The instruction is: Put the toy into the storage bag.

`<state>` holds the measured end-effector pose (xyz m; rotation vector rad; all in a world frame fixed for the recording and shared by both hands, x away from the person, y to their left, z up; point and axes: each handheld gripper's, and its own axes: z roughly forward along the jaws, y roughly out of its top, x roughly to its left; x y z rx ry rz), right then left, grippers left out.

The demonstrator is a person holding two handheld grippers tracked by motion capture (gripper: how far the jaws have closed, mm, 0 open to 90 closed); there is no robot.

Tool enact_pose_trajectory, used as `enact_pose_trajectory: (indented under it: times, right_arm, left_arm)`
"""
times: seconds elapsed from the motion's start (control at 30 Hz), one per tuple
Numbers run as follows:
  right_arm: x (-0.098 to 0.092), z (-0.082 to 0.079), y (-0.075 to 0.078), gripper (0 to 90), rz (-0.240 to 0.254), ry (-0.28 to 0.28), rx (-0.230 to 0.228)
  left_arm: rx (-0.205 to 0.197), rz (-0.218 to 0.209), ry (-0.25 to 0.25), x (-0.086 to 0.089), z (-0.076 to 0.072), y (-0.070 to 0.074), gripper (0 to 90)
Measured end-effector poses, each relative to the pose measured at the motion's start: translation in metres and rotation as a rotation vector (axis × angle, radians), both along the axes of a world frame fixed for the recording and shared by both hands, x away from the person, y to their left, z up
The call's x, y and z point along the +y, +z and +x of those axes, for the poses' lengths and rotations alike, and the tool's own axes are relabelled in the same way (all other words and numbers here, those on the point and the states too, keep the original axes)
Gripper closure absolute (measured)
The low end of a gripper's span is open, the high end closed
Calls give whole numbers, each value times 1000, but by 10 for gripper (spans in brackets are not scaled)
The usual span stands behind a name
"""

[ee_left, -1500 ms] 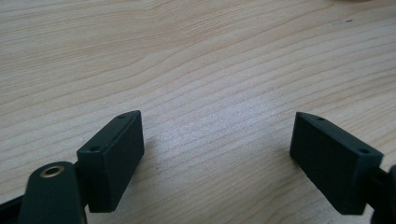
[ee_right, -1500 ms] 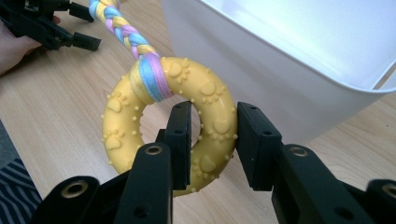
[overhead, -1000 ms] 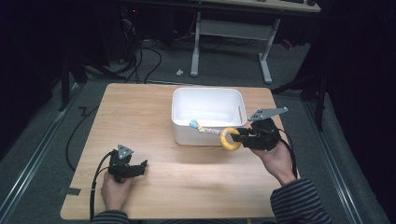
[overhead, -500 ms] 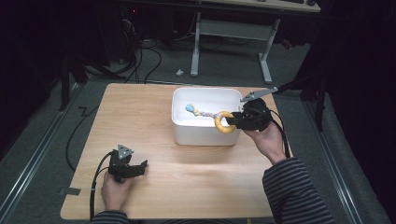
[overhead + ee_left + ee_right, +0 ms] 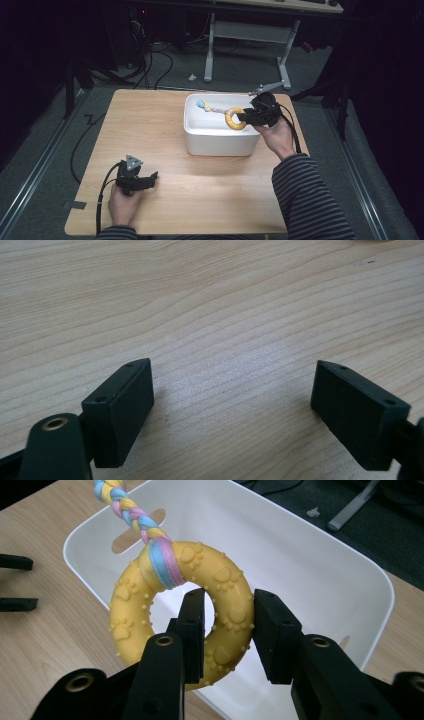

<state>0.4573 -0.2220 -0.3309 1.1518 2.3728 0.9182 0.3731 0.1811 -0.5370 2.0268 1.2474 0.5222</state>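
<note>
A yellow rubber ring toy with paw prints hangs over the white bin. A braided rope of blue, pink and yellow is tied to it. My right gripper is shut on the ring, one jaw through its hole. From above, the ring toy sits over the right part of the white bin, with the right gripper at the bin's right rim. My left gripper rests open on the table near the front left; its fingers stand wide apart over bare wood.
The wooden table has free room left of and in front of the bin. A slot is cut in the bin's far wall. Cables and a desk frame lie on the floor beyond the table.
My right gripper has carried the ring toy from in front of the bin's right corner up and over the bin. The rope now trails inside it. The left gripper has stayed put.
</note>
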Motion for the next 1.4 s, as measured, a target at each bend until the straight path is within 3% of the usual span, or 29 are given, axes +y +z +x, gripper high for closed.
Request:
enact_pose_trajectory:
  times: [0.57, 0.87, 1.13, 1.4]
  right_arm:
    - [8, 19, -30, 678, -44, -28, 75]
    - [4, 24, -46, 676, -28, -37, 126]
    - [-1, 25, -47, 663, -2, -34, 141]
    - [5, 27, -51, 631, -9, -17, 153]
  left_arm:
    - [1, 0, -1, 0, 0, 0, 178]
    - [0, 1, -2, 0, 0, 0, 178]
    - [0, 2, -2, 0, 0, 0, 178]
    - [0, 2, -2, 0, 0, 0, 178]
